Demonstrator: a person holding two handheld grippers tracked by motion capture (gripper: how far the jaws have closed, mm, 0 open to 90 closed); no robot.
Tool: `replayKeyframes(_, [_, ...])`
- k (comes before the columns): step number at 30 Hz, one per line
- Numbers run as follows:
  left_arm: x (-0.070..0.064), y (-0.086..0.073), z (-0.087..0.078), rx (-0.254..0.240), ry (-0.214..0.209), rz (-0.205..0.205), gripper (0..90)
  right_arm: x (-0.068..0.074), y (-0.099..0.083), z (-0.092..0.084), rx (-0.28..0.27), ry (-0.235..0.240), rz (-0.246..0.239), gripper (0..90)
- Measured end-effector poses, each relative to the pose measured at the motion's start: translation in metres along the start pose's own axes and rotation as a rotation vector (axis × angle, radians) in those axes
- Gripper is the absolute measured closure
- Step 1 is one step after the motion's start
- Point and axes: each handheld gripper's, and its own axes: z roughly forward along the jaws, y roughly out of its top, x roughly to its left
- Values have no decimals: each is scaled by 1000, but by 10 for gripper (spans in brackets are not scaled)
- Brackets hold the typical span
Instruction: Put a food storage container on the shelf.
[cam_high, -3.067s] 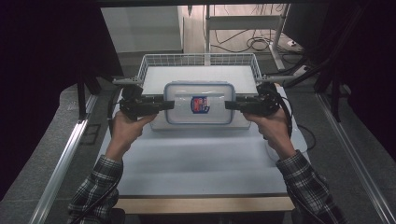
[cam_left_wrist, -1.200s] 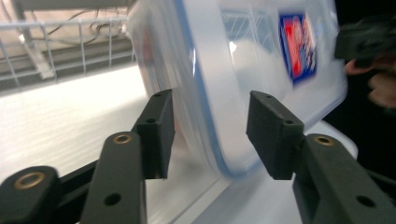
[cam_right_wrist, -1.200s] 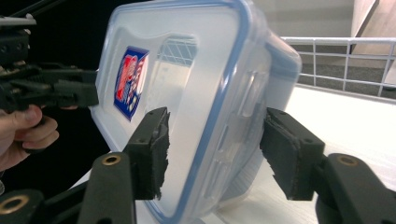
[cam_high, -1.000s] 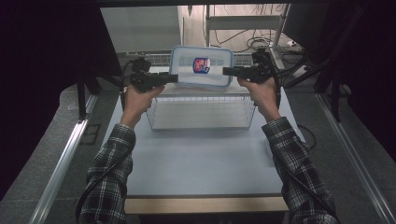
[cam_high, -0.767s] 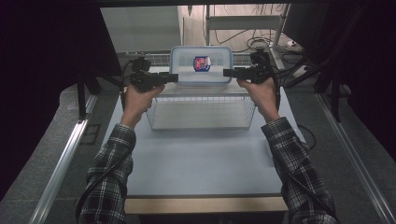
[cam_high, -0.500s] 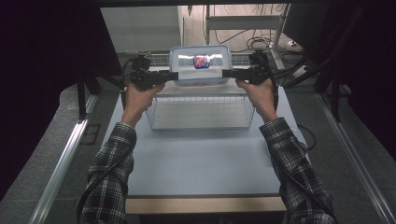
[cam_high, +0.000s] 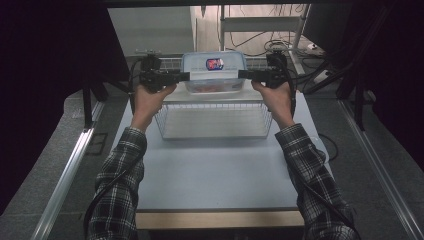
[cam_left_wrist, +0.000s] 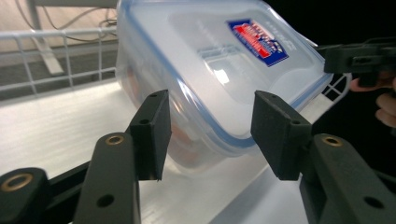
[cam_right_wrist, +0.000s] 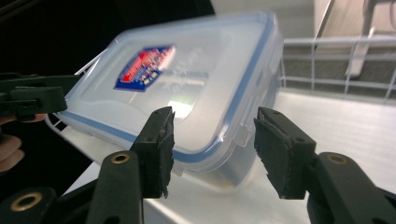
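Right, status relative to the wire basket (cam_high: 215, 131) on the worktop (cam_high: 215, 175):

container position: the container (cam_high: 214, 75) sits over the basket's far end, just inside the far wall. It is tipped so the lid faces back toward the person. I can't tell whether its lower edge touches the basket floor.

long axis: runs crosswise, parallel to the basket's far wall, with one short end toward each hand.

left hand-held gripper (cam_high: 186, 76): at the basket's far-left corner, pointing inward at the container's left end. Jaws about half open and straddling that end, one pad (cam_left_wrist: 152, 130) under the body and one on the lid rim. It reads as a grip.

right hand-held gripper (cam_high: 241, 75): mirrors the left at the far-right corner. Jaws about half open and have just been closing, with the container's right end between them. A sliver of gap shows beside one pad, so I can't tell if contact is firm.

nearer hand: neither, the ends are equally close.

key relation: the container lies straight between the two tips, so the next move probably needs both hands working in step.

container look: rectangular translucent tub with rounded corners. Clear lid with a blue seal line and side latches. Red-and-blue logo sticker (cam_high: 214, 63) at lid centre. Reddish contents show dimly through the wall.
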Motion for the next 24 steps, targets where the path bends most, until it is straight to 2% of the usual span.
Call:
replayKeyframes(1, [-2, 2, 0, 7, 21, 27, 474, 1, 1, -1, -6, 5, -14, 499])
replayKeyframes(3, [-4, 2, -1, 11, 30, 37, 475, 2, 1, -1, -3, 1, -19, 501])
replayKeyframes(5, [-6, 3, -2, 13, 60, 65, 473, 4, 2, -1, -2, -6, -30, 509])
replayKeyframes(9, [-7, 3, -4, 11, 80, 89, 458, 7, 1, -5, 4, -7, -54, 517])
replayKeyframes(11, [-8, 2, -7, -5, 81, 101, 452, 7, 1, -6, 5, -4, -59, 523])
replayKeyframes(14, [-13, -2, -15, -38, 50, 109, 457, 7, 0, -12, -20, 10, -96, 592])
replayKeyframes(15, [-18, -9, -18, -40, 39, 129, 519, 6, -2, -17, -26, 2, -126, 639])
replayKeyframes(16, [-18, -9, -18, -40, 39, 129, 546, 6, -2, -17, -26, 2, -126, 639])
replayKeyframes(17, [-22, -17, -19, -30, 50, 152, 586, 6, -6, -20, -36, 4, -146, 696])
replayKeyframes(18, [-22, -17, -19, -30, 50, 152, 636, 6, -6, -20, -36, 4, -146, 696])
replayKeyframes(20, [-24, -29, -17, -17, 29, 145, 721, 6, -13, -26, -49, -4, -170, 751])
replayKeyframes(21, [-24, -29, -17, -17, 29, 145, 748, 6, -13, -26, -49, -4, -170, 751])
replayKeyframes(22, [-24, -35, -11, 14, 6, 138, 771, 5, -16, -28, -49, -2, -175, 754])
replayKeyframes(24, [-24, -36, -7, 27, 4, 135, 788, 4, -19, -29, -44, 3, -173, 754])
